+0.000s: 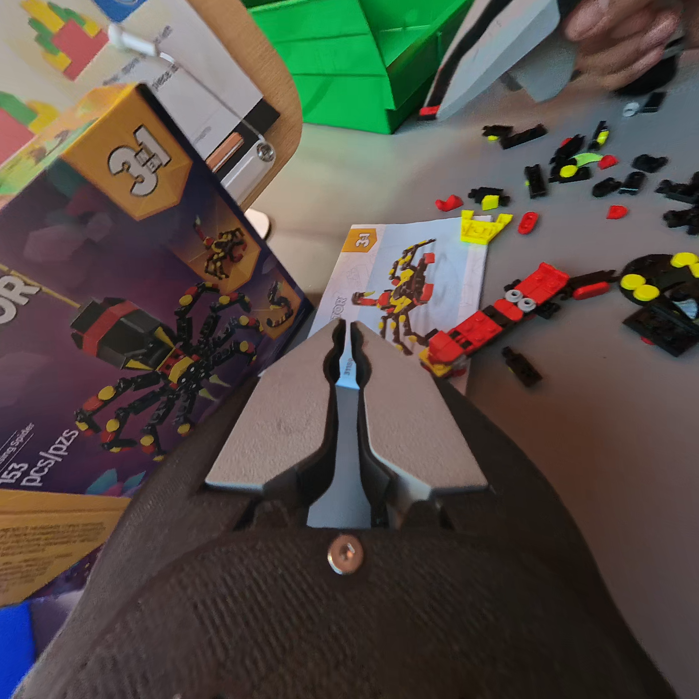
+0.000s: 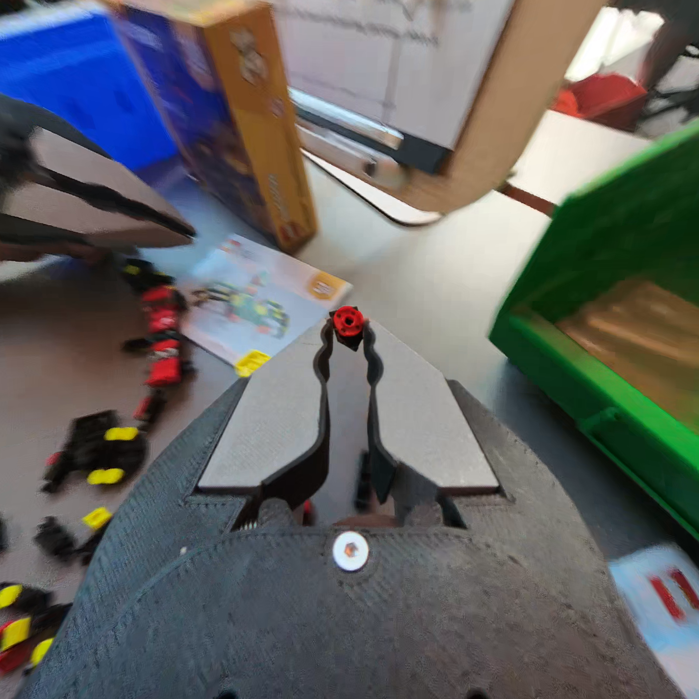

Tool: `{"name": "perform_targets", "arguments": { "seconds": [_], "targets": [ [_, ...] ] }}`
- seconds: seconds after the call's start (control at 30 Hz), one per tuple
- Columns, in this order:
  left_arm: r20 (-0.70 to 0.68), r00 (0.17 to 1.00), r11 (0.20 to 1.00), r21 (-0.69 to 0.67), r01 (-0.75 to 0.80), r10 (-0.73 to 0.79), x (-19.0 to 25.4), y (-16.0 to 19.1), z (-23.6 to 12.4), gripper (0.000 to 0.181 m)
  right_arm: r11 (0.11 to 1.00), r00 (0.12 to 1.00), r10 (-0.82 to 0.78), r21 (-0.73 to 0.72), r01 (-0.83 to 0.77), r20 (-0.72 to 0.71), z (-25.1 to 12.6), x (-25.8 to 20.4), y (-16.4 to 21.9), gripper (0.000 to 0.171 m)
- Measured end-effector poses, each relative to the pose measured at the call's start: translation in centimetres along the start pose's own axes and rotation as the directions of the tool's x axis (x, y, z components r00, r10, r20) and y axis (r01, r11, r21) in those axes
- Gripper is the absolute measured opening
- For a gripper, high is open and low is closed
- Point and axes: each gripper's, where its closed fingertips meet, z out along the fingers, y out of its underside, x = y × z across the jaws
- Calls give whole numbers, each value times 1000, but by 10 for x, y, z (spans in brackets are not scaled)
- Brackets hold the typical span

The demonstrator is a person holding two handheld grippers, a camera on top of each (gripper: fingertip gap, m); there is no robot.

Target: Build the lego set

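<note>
Pinching a small round red lego piece (image 2: 348, 321) at its very tips, the right hand-held gripper (image 2: 347, 326) hangs above the grey table (image 2: 416, 272), with a dark bit of the piece showing just beneath the red. The left hand-held gripper (image 1: 348, 329) has its fingers drawn almost together, only a thin slit between the tips and nothing in it; it hovers over the near edge of one instruction booklet (image 1: 416, 272) lying flat on the table.

One lego box (image 1: 132, 321) stands tilted just left of the booklet, one blue bin (image 2: 75, 83) behind it. One green bin (image 2: 605, 302) sits toward the far right side of the table, its open top showing a brown floor. One long red and black assembly (image 1: 503, 314) with two grey round eyes lies with one end on the booklet's right edge. One yellow winged piece (image 1: 484, 227) rests on the booklet's far corner.

Loose black, red and yellow pieces (image 1: 567, 170) are scattered beyond the booklet, too many and too blurred for a sure count. Bare table shows between the booklet and the green bin, and again in front of the assembly.
</note>
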Motion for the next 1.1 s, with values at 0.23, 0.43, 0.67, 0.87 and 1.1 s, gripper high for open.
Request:
{"name": "perform_targets", "arguments": {
  "seconds": [0.23,0.43,0.67,0.87,1.1],
  "targets": [
    [-252,960,956,288,-49,125,60,-43,-25,8,960,937,-264,158,232,228,3,-90,-19,12],
    [-248,953,954,281,-100,173,69,-42,-23,17,930,889,-365,163,331,276,13,-125,-12,12],
    [-235,961,959,272,-82,149,65,-42,-21,16,928,904,-365,165,334,221,14,-118,-14,12],
    [-201,966,946,308,-96,164,63,-46,-26,12,924,917,-379,98,369,128,20,-106,-9,12],
    [-137,978,955,273,-118,160,57,-42,-22,10,920,911,-393,54,389,124,24,-112,-3,12]
  ]
}}
